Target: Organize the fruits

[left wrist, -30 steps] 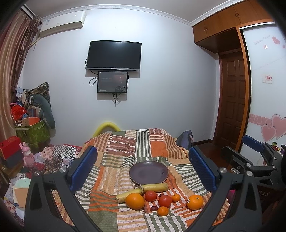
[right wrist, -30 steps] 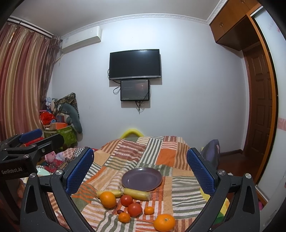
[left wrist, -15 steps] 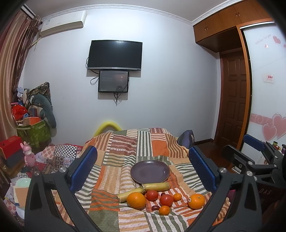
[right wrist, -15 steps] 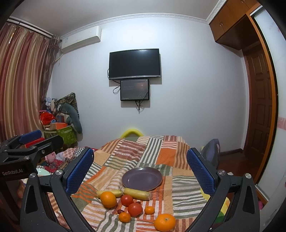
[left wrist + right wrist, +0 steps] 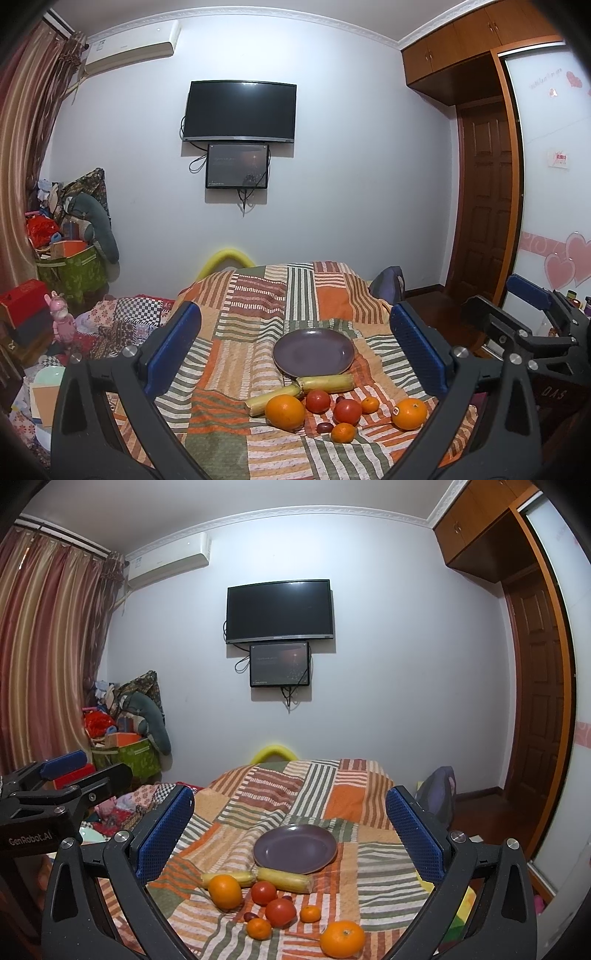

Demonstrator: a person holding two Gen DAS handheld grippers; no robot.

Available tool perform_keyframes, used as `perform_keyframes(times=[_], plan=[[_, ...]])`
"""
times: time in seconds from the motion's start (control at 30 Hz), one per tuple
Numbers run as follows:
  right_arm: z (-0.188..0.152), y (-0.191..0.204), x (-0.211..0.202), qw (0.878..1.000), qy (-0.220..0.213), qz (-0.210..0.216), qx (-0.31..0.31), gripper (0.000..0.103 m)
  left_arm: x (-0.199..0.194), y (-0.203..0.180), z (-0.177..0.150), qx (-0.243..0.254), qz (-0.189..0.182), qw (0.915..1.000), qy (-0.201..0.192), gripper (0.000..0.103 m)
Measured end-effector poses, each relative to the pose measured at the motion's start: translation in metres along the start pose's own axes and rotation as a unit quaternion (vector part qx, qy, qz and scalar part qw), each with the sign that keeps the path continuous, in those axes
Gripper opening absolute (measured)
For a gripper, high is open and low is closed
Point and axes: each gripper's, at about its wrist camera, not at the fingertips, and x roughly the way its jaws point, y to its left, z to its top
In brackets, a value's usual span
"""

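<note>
So the purple plate [image 5: 313, 351] is taken as the reference here, sitting bare on the striped patchwork blanket [image 5: 258, 306], and all the fruit is laid out just in front of it on the near side. Going left to right: a big orange [image 5: 284, 411] is parked at the near left of the plate, with two corn cobs [image 5: 325, 384] lying end to end right against the plate's front rim. Two tomatoes [image 5: 347, 411] are seen just in front of the plate's middle, with a small dark red fruit [image 5: 324, 427] and a mandarin [image 5: 343, 432] a bit nearer, and another mandarin [image 5: 369, 404] beside them. A second big orange [image 5: 409, 413], stickered, is set off to the plate's near right. The left gripper [image 5: 295, 350] is held above the blanket with jaws spread wide, nothing in them. Same story for the right gripper [image 5: 290, 836], fully released, empty. Wall-mounted TV [image 5: 239, 112] is seen well beyond the plate.
</note>
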Motion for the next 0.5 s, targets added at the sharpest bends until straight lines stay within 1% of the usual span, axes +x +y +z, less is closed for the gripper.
perform_keyframes(times=[0.13, 0.43, 0.47, 0.5], plan=[[-0.0010, -0.0027, 0.0008, 1.000, 0.003, 0.002, 0.005, 0.103, 0.0011, -0.0006, -0.0018, 0.002, 0.003, 1.0000, -0.002, 0.103], [-0.0039, -0.0056, 0.0024, 1.000, 0.010, 0.013, 0.002, 0.103, 0.0062, -0.0032, -0.0069, 0.006, -0.014, 0.9999, 0.004, 0.103], [-0.0045, -0.0067, 0.0031, 1.000, 0.013, 0.016, 0.003, 0.102, 0.0071, -0.0034, -0.0077, 0.007, -0.016, 0.9999, 0.004, 0.102], [-0.0050, -0.0079, 0.0042, 1.000, 0.016, 0.019, 0.004, 0.099, 0.0074, -0.0033, -0.0077, 0.007, -0.015, 0.9999, 0.004, 0.096]])
